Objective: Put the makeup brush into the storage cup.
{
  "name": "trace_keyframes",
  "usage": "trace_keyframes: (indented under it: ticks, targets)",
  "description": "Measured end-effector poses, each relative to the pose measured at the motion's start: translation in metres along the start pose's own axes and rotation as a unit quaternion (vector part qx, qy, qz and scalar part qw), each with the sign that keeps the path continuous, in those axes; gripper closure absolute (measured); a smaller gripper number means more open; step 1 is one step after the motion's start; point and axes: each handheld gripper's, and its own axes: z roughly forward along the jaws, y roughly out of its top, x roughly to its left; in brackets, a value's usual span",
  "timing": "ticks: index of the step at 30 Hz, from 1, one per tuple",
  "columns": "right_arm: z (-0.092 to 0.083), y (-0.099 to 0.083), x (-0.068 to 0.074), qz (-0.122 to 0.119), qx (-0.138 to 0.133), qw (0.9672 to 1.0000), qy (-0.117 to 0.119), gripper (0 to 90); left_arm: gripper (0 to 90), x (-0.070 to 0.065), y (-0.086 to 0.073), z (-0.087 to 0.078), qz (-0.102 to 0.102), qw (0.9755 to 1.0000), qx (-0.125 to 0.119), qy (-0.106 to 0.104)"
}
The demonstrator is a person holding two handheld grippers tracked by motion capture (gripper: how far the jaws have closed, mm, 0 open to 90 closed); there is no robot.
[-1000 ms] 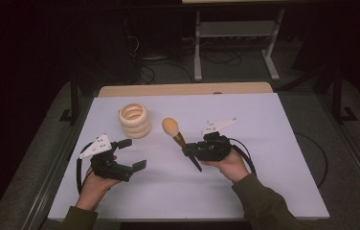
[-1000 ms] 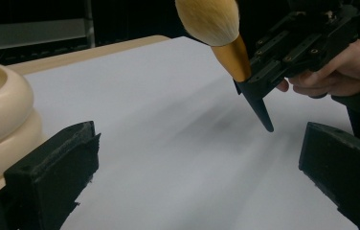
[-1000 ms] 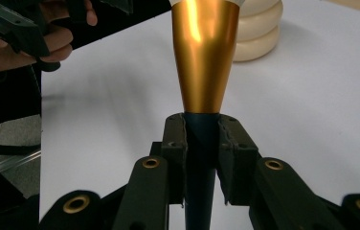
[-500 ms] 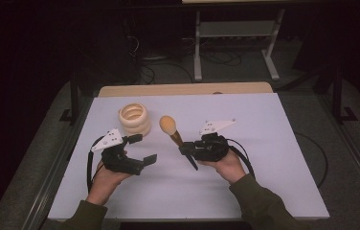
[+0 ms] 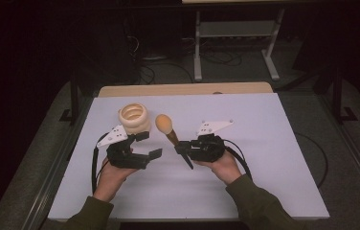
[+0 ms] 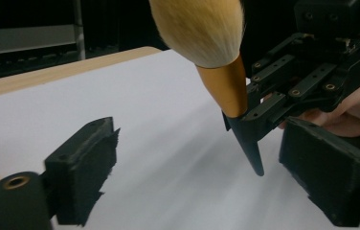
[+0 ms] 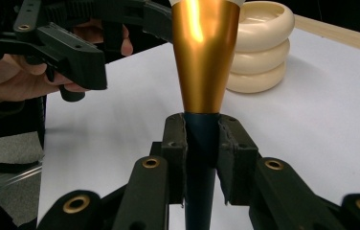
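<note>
A makeup brush with a tan bristle head (image 5: pixel 163 123), gold ferrule (image 7: pixel 202 52) and dark handle is tilted above the white table. My right gripper (image 5: pixel 180 147) is shut on the dark handle (image 7: pixel 200 143). My left gripper (image 5: pixel 149 145) hovers just left of the brush, open, and its jaws have just been closing a little with nothing between them. In the left gripper view the brush (image 6: pixel 226 86) and the right gripper (image 6: pixel 307 72) lie ahead of my left gripper (image 6: pixel 202 182). A cream ribbed ring holder (image 5: pixel 134 118) stands behind the left gripper.
The white table top (image 5: pixel 274 143) has a wooden strip (image 5: pixel 183 89) along its far edge. A metal stand (image 5: pixel 235 43) and cables sit on the dark floor beyond. Black rails (image 5: pixel 73 100) flank the table's sides.
My left gripper has moved right, towards the brush, and its jaws stand slightly narrower. The right gripper and brush have stayed put.
</note>
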Motion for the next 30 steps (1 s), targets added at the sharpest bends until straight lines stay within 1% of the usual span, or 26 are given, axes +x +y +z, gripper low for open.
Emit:
trace_keyframes:
  ticks: [1,2,5,7,13,15,18,19,23,30]
  targets:
    - [0.001,0.0,0.0,0.0,0.001,1.0,-0.001,73.6,14.1,0.0,0.001,0.001,0.003,1.0,0.002,0.0]
    - [0.001,0.0,0.0,-0.002,-0.001,1.0,-0.001,73.6,14.3,-0.001,0.001,0.002,-0.001,1.0,-0.001,-0.001]
    - [0.003,0.0,0.001,-0.003,-0.003,1.0,-0.001,73.5,15.5,-0.001,0.002,0.005,-0.001,1.0,0.001,-0.003]
    - [0.004,0.0,0.002,-0.003,-0.001,1.0,-0.003,73.5,16.0,-0.001,0.003,0.007,-0.005,1.0,0.0,-0.002]
    - [0.007,0.001,0.004,-0.004,-0.001,1.0,0.0,73.5,18.2,-0.003,0.006,0.012,-0.001,1.0,-0.002,-0.006]
    - [0.008,0.001,0.005,-0.004,-0.002,1.0,0.001,73.5,19.1,-0.004,0.007,0.014,-0.005,1.0,-0.001,-0.007]
    - [0.009,0.001,0.005,-0.006,-0.003,1.0,0.001,73.5,20.3,-0.003,0.007,0.016,-0.004,1.0,0.0,-0.008]
    - [0.009,0.001,0.005,-0.009,-0.005,0.9999,0.002,73.5,20.9,-0.003,0.007,0.017,-0.006,0.9999,-0.002,-0.009]
    - [0.01,0.001,0.007,-0.003,-0.003,1.0,0.001,73.5,22.9,-0.004,0.008,0.019,-0.008,0.9999,-0.003,-0.013]
    - [0.013,0.001,0.008,-0.007,-0.002,1.0,0.003,73.5,28.4,-0.004,0.01,0.023,-0.011,0.9997,-0.007,-0.02]
